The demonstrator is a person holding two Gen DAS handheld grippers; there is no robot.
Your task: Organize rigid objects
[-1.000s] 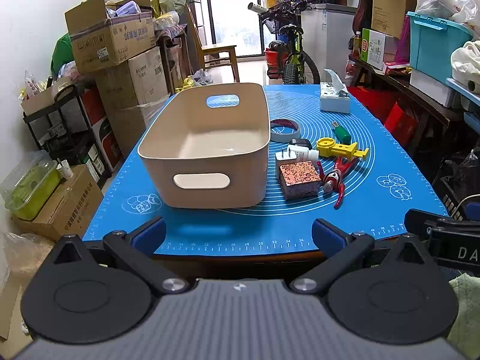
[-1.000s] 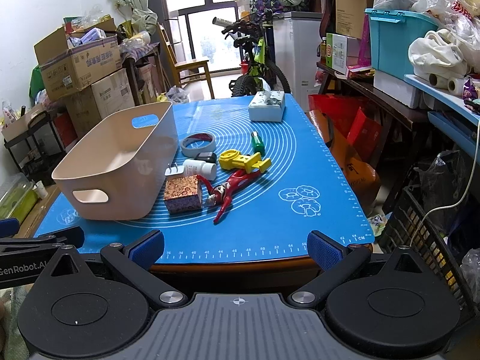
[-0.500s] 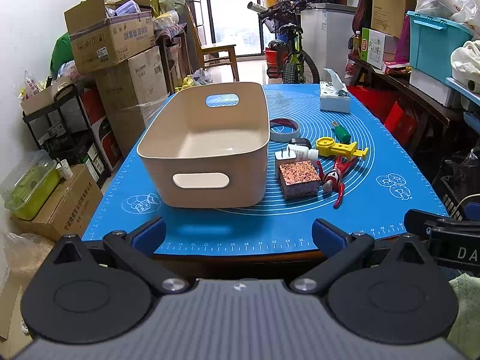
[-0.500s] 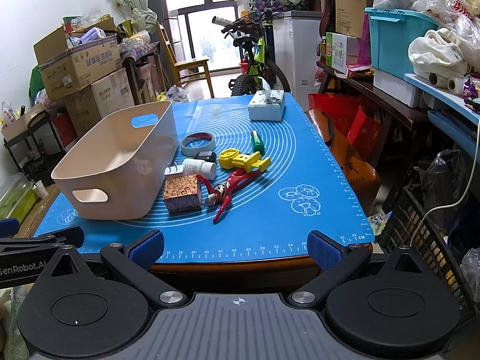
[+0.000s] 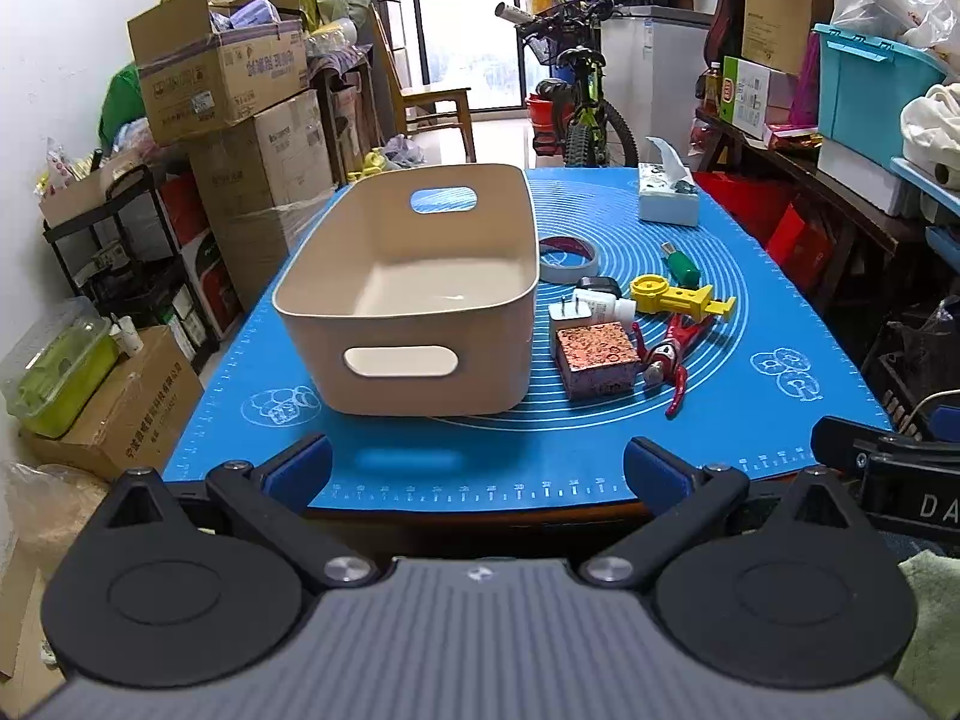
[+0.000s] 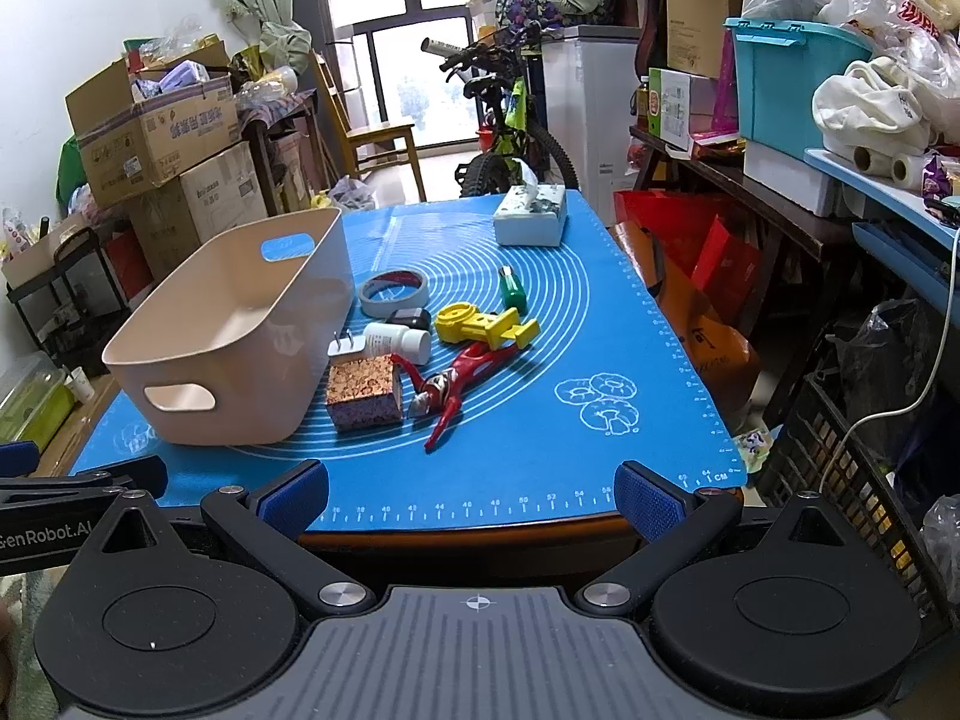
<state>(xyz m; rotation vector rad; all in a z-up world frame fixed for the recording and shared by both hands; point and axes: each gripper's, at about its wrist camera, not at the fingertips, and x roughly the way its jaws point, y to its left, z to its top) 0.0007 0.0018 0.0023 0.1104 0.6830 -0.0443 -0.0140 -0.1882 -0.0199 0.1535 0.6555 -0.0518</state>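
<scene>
Hovering at the bottom of both frames, the left gripper [image 5: 477,468] and right gripper [image 6: 471,495] are waiting spread wide and empty, the bin [image 5: 414,294] is sitting bare at centre left, the toys [image 6: 444,354] lying unsorted beside it.

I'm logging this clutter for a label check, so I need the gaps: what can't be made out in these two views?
- Charger plug: right wrist view, body hidden behind the patterned box and white bottle.
- Small black item: left wrist view, too small to identify.
- Bin floor, near part: both views, hidden by its front wall.
- Left gripper: right wrist view, cut off by the left edge.
</scene>
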